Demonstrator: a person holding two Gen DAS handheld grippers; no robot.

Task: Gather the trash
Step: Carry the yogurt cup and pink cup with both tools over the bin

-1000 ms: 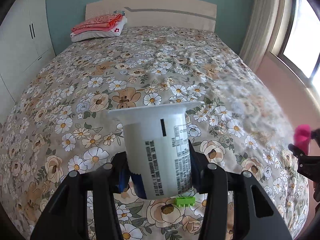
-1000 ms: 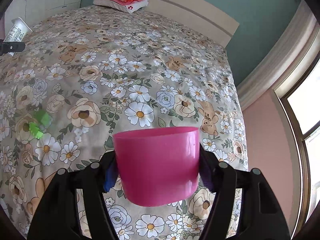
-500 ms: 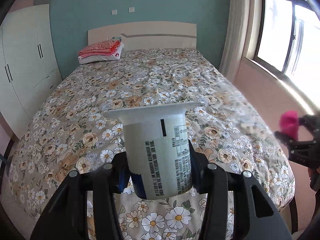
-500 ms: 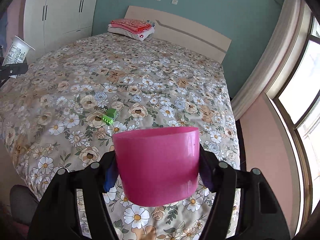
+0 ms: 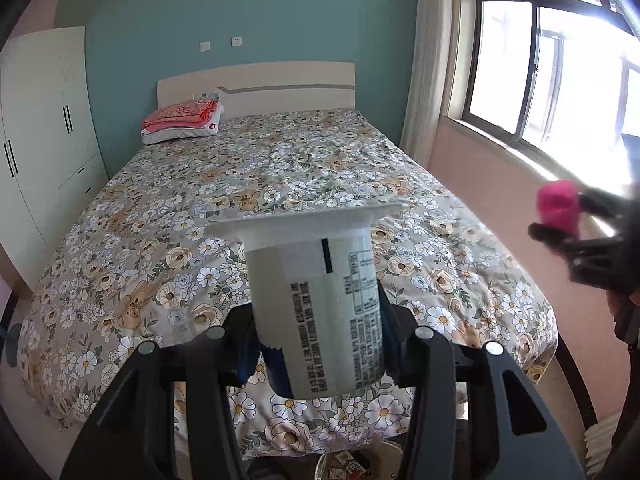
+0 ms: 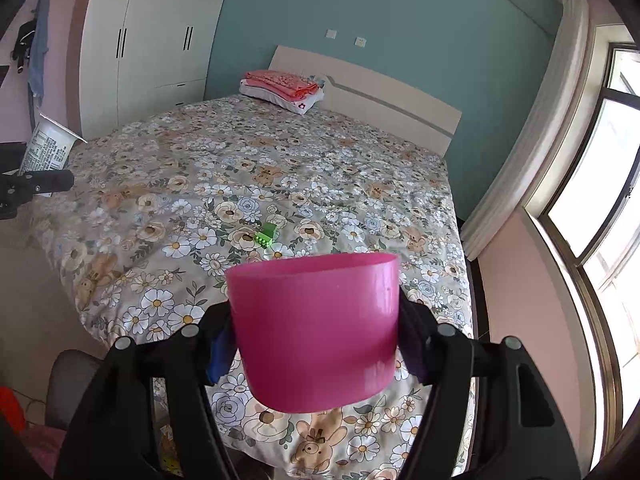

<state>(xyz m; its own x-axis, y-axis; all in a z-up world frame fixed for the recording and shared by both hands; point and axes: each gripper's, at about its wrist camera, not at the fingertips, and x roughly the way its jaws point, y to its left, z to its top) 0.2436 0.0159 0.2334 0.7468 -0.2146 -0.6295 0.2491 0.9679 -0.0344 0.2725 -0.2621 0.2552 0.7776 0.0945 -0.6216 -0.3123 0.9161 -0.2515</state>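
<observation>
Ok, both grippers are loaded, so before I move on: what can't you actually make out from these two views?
- Inside of the white cup, left wrist view: seen from the side, so its contents are hidden.
- Inside of the pink cup, right wrist view: only the outer wall shows.
- Green item on the bed: too small to identify.
- Clutter below the bed's foot, left wrist view: cut off by the gripper and the frame edge.

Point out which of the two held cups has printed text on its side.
The white cup in the left gripper: a tall cup with a wide flared rim and black print. The pink cup in the right gripper is plain and squat.
</observation>
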